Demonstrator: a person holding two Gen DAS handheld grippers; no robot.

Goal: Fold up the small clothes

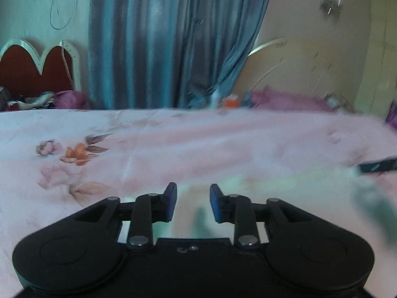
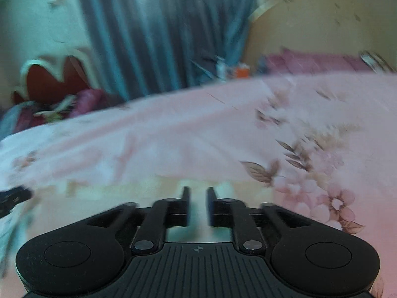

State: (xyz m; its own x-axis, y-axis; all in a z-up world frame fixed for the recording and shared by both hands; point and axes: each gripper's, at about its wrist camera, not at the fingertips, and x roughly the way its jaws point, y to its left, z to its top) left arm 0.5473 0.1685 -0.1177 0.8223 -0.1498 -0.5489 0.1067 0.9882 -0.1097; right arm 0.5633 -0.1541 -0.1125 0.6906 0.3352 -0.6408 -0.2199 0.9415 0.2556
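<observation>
A small pale garment point(image 1: 260, 181) in cream and light green lies flat on the pink floral bedsheet point(image 1: 173, 144), blurred by motion. My left gripper point(image 1: 193, 192) is open and empty, just above the garment's near part. My right gripper point(image 2: 198, 193) has its jaws a narrow gap apart with nothing between them, over the same pale garment point(image 2: 139, 188). The tip of the right gripper point(image 1: 377, 165) shows at the right edge of the left wrist view, and the left gripper point(image 2: 12, 198) shows at the left edge of the right wrist view.
The bedsheet point(image 2: 173, 129) covers the whole near area. A blue curtain point(image 1: 168, 39) hangs behind the bed. A red headboard point(image 1: 32, 69) with crumpled clothes stands at the far left. A purple blanket point(image 1: 285, 99) and an orange box point(image 1: 230, 101) lie at the far edge.
</observation>
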